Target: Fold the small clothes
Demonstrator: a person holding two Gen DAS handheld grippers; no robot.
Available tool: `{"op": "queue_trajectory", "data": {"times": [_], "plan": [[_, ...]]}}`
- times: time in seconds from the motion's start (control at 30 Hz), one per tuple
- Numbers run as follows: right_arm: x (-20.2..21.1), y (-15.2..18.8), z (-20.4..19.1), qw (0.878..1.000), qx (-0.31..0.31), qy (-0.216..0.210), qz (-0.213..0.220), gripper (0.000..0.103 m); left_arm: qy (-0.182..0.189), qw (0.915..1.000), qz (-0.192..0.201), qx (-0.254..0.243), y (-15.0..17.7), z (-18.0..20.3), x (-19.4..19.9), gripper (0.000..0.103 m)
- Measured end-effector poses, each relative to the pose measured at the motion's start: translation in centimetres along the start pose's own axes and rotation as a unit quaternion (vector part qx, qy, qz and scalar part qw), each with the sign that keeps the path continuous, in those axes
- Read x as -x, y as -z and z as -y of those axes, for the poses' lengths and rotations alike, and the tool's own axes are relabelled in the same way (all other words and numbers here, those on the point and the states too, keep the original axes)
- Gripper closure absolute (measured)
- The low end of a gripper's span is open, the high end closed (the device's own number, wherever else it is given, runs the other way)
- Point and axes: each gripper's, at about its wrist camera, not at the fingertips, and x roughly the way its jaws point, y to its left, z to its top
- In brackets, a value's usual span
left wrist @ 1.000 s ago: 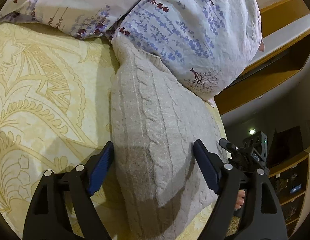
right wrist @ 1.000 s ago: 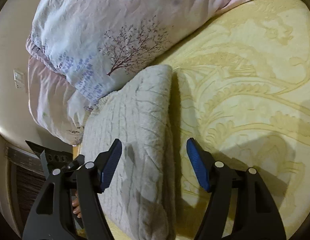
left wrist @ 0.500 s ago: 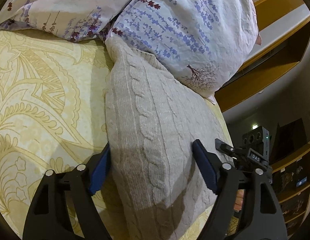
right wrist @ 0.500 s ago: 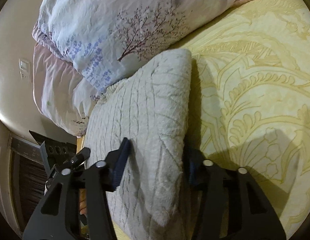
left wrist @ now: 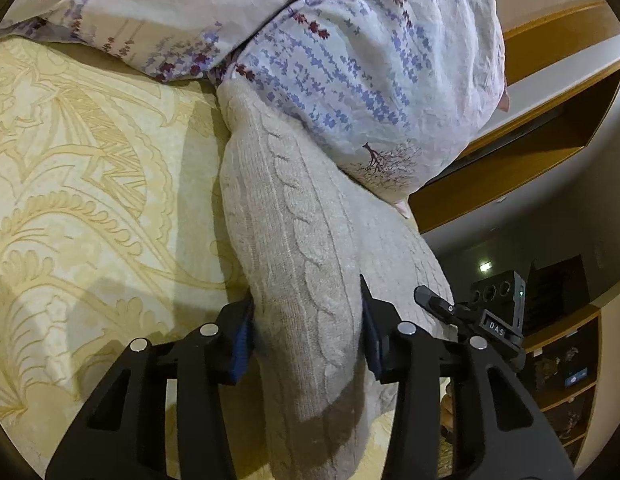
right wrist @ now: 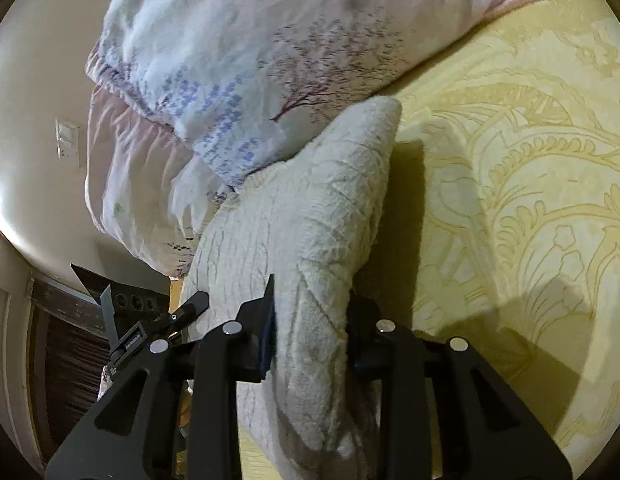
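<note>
Sweater [left wrist: 294, 248] is bunched up on the yellow bed [left wrist: 90, 208], far end against the floral pillow [left wrist: 370, 80]. Left claw [left wrist: 306, 336] and right claw [right wrist: 310, 332] both pinching its near edge.

From my left wrist view, the far end of the knitted garment [left wrist: 294, 240] runs under the floral pillow [left wrist: 370, 60], so I can't see where it ends, and its near end drops past the bottom edge. My left gripper [left wrist: 306, 340] has its blue pads [left wrist: 241, 340] mostly buried in the knit. The small items on the shelves [left wrist: 566, 368] at right are too dim and small for me to name. In my right wrist view, the right gripper [right wrist: 310, 336] has its right-hand pad lost in shadow behind the fabric, the pillow [right wrist: 250, 60] is smeared with blur, and the garment [right wrist: 302, 220] covers the other gripper [right wrist: 158, 328] beyond its left edge
</note>
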Motion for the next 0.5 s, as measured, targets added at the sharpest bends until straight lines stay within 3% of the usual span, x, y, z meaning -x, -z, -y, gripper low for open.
{"op": "queue_trajectory", "data": {"times": [0.23, 0.4, 0.5], "plan": [[-3.0, 1.6, -4.4, 0.999, 0.049, -0.006, -0.019, 0.076, -0.011, 0.9995, 0.03, -0.006, 0.1, -1.6, 5.0, 0.059], [-7.3, 3.2, -8.2, 0.994, 0.1, 0.001, -0.046, 0.076, -0.05, 0.9964, 0.066, -0.019, 1.1, -3.9, 10.4, 0.059], [-9.9, 4.6, -9.7, 0.991, 0.118, 0.028, -0.062, 0.075, -0.078, 0.9943, 0.073, -0.011, 1.7, -6.1, 12.1, 0.059]]}}
